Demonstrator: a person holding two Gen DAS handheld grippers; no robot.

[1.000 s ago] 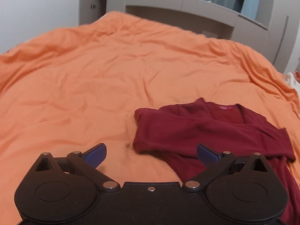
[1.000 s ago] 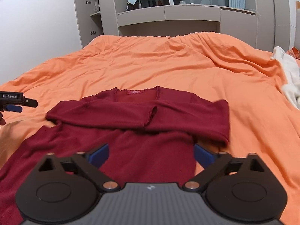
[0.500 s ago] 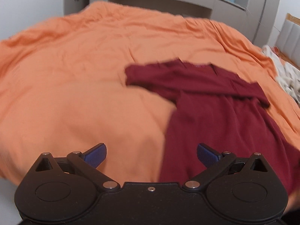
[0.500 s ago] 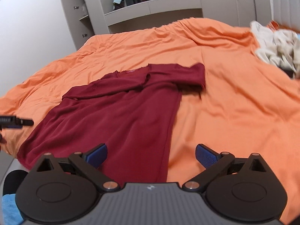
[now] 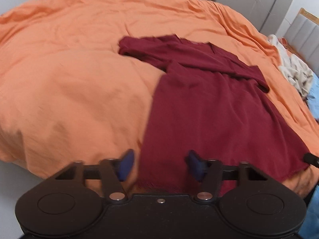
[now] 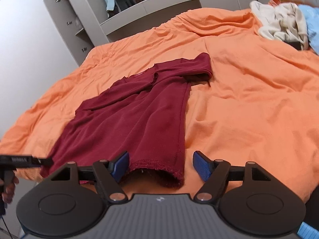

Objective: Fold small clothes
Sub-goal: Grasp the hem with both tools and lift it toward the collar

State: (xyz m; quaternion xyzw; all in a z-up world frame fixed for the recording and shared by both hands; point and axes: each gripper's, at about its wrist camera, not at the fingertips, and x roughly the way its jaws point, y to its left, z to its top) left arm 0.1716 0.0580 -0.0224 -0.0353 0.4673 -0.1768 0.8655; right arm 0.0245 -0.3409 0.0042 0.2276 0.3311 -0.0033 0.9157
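Observation:
A dark red long-sleeved top (image 5: 209, 109) (image 6: 139, 119) lies flat on the orange bed cover (image 5: 79, 79), sleeves crossed over the chest, hem towards me. My left gripper (image 5: 160, 163) hovers at the hem's left corner. Its jaws are closing with the cloth between them, and the blue pads do not visibly press it. My right gripper (image 6: 161, 165) is at the hem's right corner, jaws closing too. The lifted hem edge lies between its pads, and the right pad stands clear of the cloth. Each gripper shows at the edge of the other's view.
A pile of cream clothes (image 6: 283, 25) and a light blue item (image 6: 311, 20) lie at the bed's far right. Grey cupboards and shelves (image 6: 139, 4) stand behind the bed. The bed's near edge runs just under both grippers. A person's hand (image 6: 8, 189) holds the left gripper.
Both grippers have drawn back from the top's chest to its hem at the bed's near edge. Their jaws have narrowed from wide open, the left more than the right.

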